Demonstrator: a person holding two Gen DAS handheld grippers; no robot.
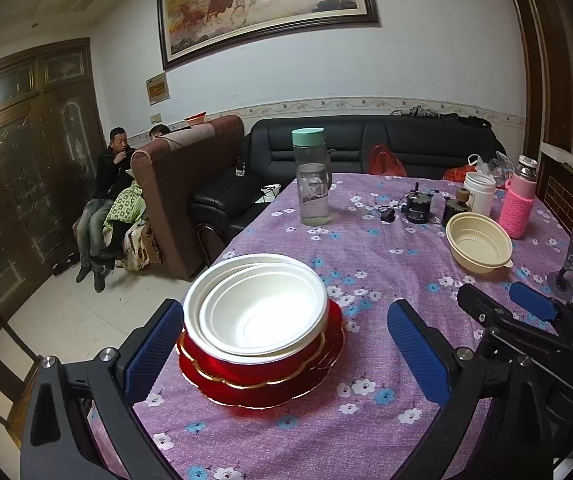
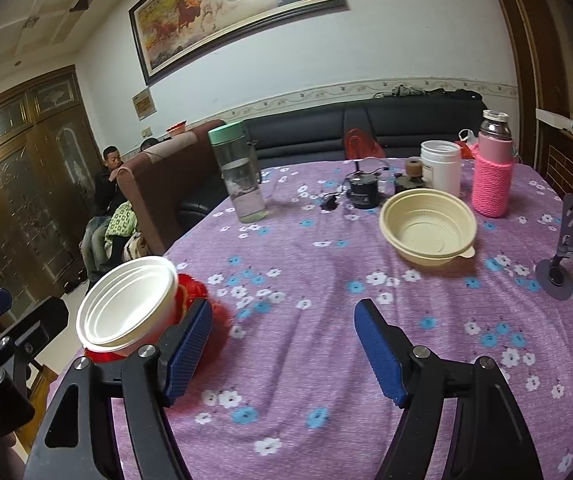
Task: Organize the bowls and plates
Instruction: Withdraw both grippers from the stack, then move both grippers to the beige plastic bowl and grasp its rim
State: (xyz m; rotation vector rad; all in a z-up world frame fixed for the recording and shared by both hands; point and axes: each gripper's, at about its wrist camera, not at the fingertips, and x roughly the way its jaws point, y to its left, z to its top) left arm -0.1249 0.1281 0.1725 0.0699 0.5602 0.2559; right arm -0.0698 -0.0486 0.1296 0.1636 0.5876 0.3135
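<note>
Two nested white bowls (image 1: 258,308) sit in a red bowl (image 1: 246,368) on a red gold-rimmed plate (image 1: 278,394), close to the table's left edge. My left gripper (image 1: 286,352) is open and straddles this stack. Its left pad is close to the red bowl and its right pad stands well clear. A cream plastic bowl (image 2: 428,232) stands alone farther back on the right. My right gripper (image 2: 286,352) is open over bare cloth, with the stack (image 2: 126,312) just outside its left finger. A blue finger (image 1: 530,306) of it shows in the left wrist view.
On the purple flowered tablecloth (image 2: 306,280) stand a clear water bottle (image 2: 240,176), a white jar (image 2: 440,166), a pink-sleeved bottle (image 2: 492,168), a small black device with a cable (image 2: 362,190) and a grey phone stand (image 2: 566,252). Sofas and two seated people (image 1: 106,200) are beyond the left edge.
</note>
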